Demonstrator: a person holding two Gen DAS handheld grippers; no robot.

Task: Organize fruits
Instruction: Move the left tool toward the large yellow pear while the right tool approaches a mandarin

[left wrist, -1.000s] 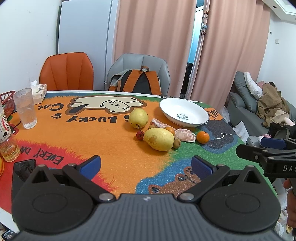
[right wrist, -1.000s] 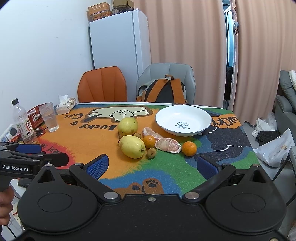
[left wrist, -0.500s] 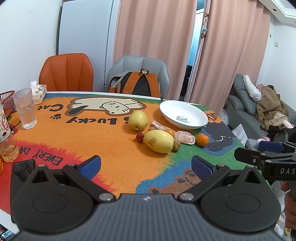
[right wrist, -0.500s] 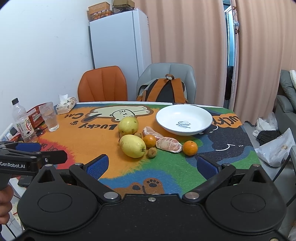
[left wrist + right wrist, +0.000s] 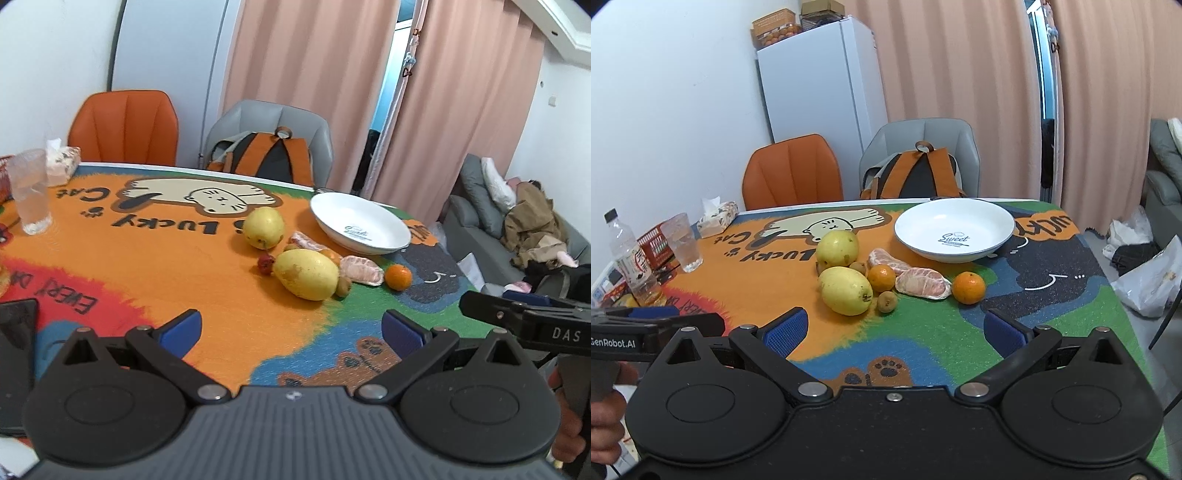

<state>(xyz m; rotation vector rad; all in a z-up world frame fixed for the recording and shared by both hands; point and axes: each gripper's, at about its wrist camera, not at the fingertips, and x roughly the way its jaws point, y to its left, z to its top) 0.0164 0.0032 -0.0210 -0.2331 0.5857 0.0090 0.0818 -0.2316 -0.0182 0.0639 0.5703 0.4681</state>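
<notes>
While both tools hover at the near edge of the surface (image 5: 1052, 302), which is covered by a bright cartoon cat mat, neither one grips anything. The left tool (image 5: 291, 326) has its blue-padded fingers spread wide with nothing between them, and the right tool (image 5: 894, 328) is spread just as wide and is equally bare.

Fruit lies loose in a cluster near the middle of the mat. A large yellow mango (image 5: 845, 290) is closest to the tools, with a round yellow pear (image 5: 837, 248) just behind it. A small orange (image 5: 881, 278) sits tight against the mango's right side, and a peeled citrus segment (image 5: 923, 283) lies beside that. A second peeled segment (image 5: 886, 258) rests further back, towards the plate. Another orange (image 5: 968, 287) sits at the right end of the cluster. A small brown fruit (image 5: 887, 301), possibly a longan, touches the mango's near right end. A small red fruit (image 5: 265, 263) shows left of the mango in the left view only.

A white plate (image 5: 997, 218) marked "Sweet" stands behind and right of the fruit, holding nothing.

At the far left stand a drinking glass (image 5: 681, 242), a plastic bottle (image 5: 629, 258) and a tissue pack (image 5: 718, 218). Beyond the surface are an orange chair (image 5: 794, 173) and a grey chair carrying a backpack (image 5: 916, 175).
</notes>
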